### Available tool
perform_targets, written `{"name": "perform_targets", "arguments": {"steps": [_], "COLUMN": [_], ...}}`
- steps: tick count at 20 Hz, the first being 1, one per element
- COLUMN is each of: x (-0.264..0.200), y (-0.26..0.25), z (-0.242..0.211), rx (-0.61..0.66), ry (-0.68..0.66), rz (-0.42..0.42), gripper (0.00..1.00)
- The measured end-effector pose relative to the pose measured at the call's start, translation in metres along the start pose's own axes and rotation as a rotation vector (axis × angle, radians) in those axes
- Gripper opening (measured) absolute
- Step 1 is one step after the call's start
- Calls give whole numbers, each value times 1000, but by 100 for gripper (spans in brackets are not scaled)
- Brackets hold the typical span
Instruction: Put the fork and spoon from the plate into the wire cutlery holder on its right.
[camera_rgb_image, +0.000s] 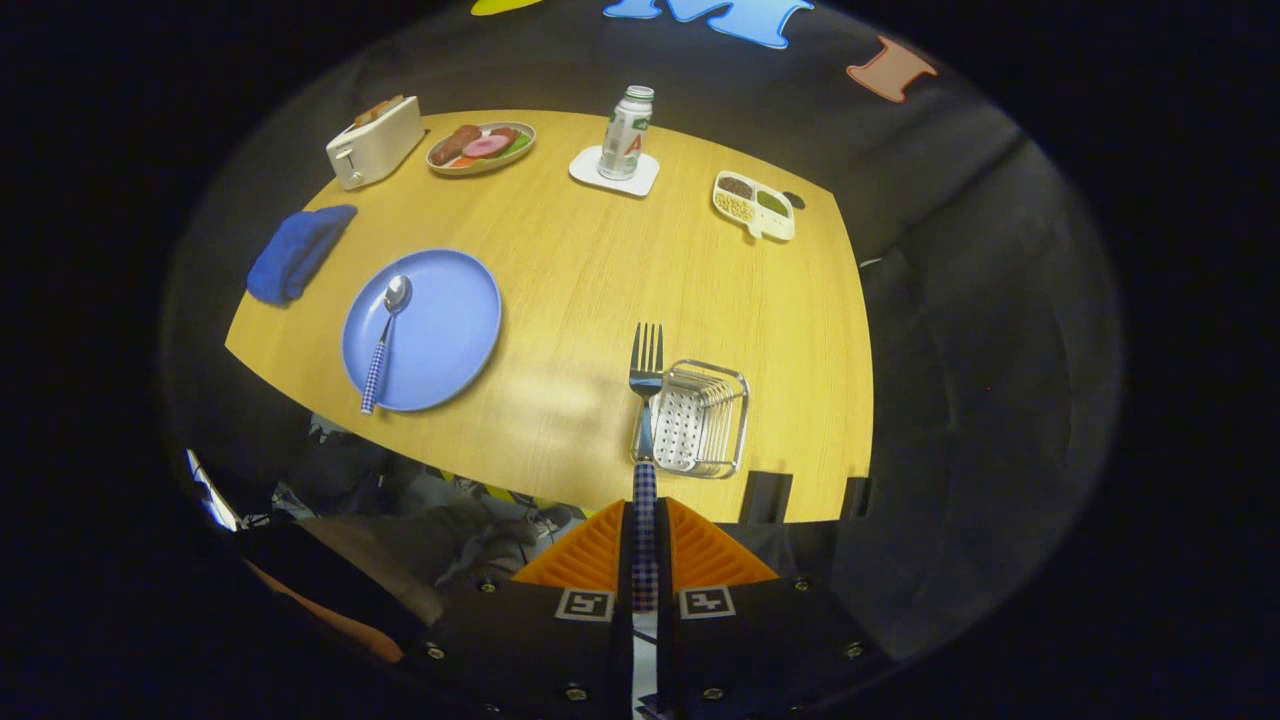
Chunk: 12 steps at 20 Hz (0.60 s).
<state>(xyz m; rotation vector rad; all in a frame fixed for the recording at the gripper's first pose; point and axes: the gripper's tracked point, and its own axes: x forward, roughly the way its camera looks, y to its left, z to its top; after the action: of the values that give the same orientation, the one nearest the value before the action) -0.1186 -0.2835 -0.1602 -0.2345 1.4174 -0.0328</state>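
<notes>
1. A staged dining setup in a recording booth: black cloth wall (940, 300) closes behind a wooden tabletop (600, 290).
2. Breakfast props along its far edge: toaster (374, 143), food plate (481, 147), bottle (627, 133), snack tray (755, 204).

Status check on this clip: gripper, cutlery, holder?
Gripper shut on fork, tines ahead near wire holder. Spoon on blue plate. Nothing in the way.

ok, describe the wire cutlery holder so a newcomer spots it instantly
On the wooden table, look along its near edge, right of the blue plate. The wire cutlery holder sits there, just beyond the tongs, which are shut on the fork. It is a metal wire basket with a perforated base.
</notes>
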Motion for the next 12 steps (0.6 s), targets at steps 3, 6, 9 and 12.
{"name": "perform_targets", "arguments": {"steps": [3, 6, 9, 12], "x": [0, 2, 7, 16], "y": [-22, -34, -45, -48], "z": [-9, -15, -21, -24], "rx": [-45, -98, -145, -200], "ry": [53, 97, 146, 199], "rz": [-8, -6, -5, 13], "gripper": [9, 9, 9, 9]}}
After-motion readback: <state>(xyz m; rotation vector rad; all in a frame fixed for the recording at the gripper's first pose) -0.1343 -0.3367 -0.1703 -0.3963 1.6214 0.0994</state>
